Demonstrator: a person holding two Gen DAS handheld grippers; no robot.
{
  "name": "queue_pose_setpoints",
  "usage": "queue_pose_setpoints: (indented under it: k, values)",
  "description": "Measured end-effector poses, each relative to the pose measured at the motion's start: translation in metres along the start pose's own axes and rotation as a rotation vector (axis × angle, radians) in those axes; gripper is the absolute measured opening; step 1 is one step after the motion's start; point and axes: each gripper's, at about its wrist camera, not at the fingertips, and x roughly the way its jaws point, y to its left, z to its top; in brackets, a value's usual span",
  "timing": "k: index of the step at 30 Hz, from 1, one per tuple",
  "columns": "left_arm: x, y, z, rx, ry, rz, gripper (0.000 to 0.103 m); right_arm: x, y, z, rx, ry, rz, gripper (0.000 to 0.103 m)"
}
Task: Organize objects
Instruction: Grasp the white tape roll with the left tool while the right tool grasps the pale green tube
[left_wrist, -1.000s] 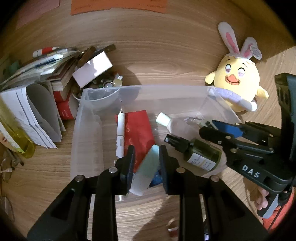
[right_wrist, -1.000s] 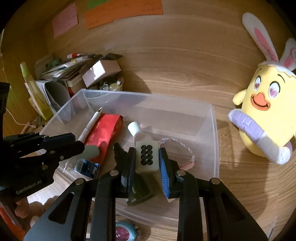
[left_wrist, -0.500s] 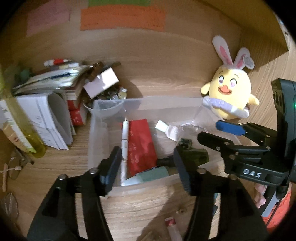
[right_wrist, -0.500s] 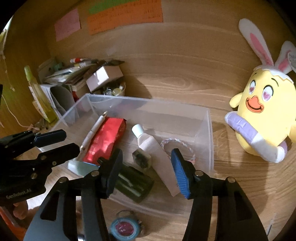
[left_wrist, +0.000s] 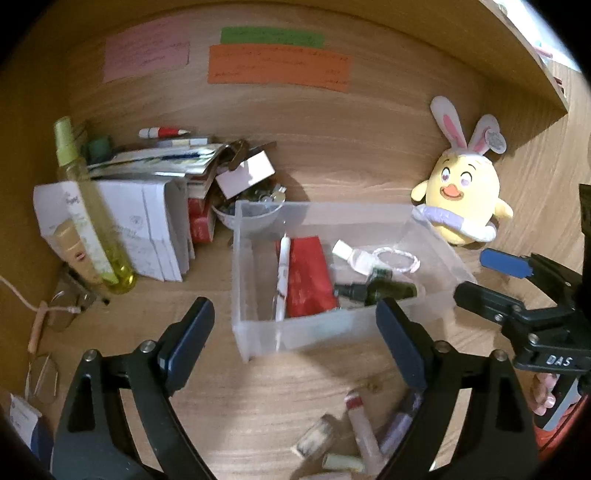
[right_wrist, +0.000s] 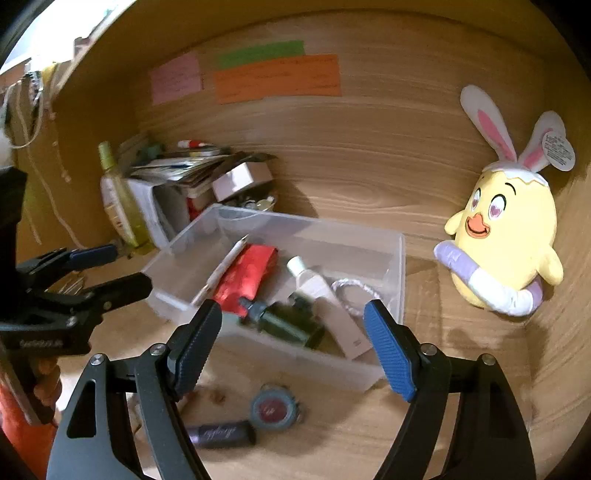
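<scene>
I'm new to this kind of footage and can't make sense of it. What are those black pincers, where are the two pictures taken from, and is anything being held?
There is no robot here: a person holds a two-finger gripper in each hand, and a fisheye camera on each looks forward along its fingers. One picture is from the left gripper, the other from the right gripper; each also catches the other gripper at its edge.

Both look down at a wooden desk with a clear plastic bin. In the bin lie a white pen, a red packet, a dark green spray bottle, a small clear bottle and a bracelet. A few small items lie loose in front of the bin. A yellow plush chick sits to the right, and papers are stacked to the left.

Both grippers' jaws have just been opening. Nothing is between them, so nothing is held.
</scene>
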Motion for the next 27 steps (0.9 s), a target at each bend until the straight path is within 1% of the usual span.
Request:
queue_pose_setpoints:
  k: [3, 10, 17, 23, 27]
  values:
    - [-0.006, 0.002, -0.010, 0.004, 0.005, 0.017, 0.090, -0.007, 0.006, -0.011, -0.015, 0.004, 0.003, 0.077]
    - [-0.017, 0.006, -0.035, 0.007, 0.039, 0.031, 0.090, -0.016, 0.015, -0.039, -0.019, 0.034, 0.021, 0.077]
    - [-0.025, 0.005, -0.065, 0.022, 0.079, 0.054, 0.090, -0.014, 0.024, -0.066, -0.014, 0.099, 0.052, 0.077]
    - [-0.025, 0.003, -0.094, 0.010, 0.140, 0.020, 0.090, -0.008, 0.039, -0.087, -0.038, 0.160, 0.079, 0.077]
    - [-0.022, 0.000, -0.108, 0.010, 0.167, -0.006, 0.090, -0.004, 0.053, -0.099, -0.067, 0.196, 0.130, 0.077]
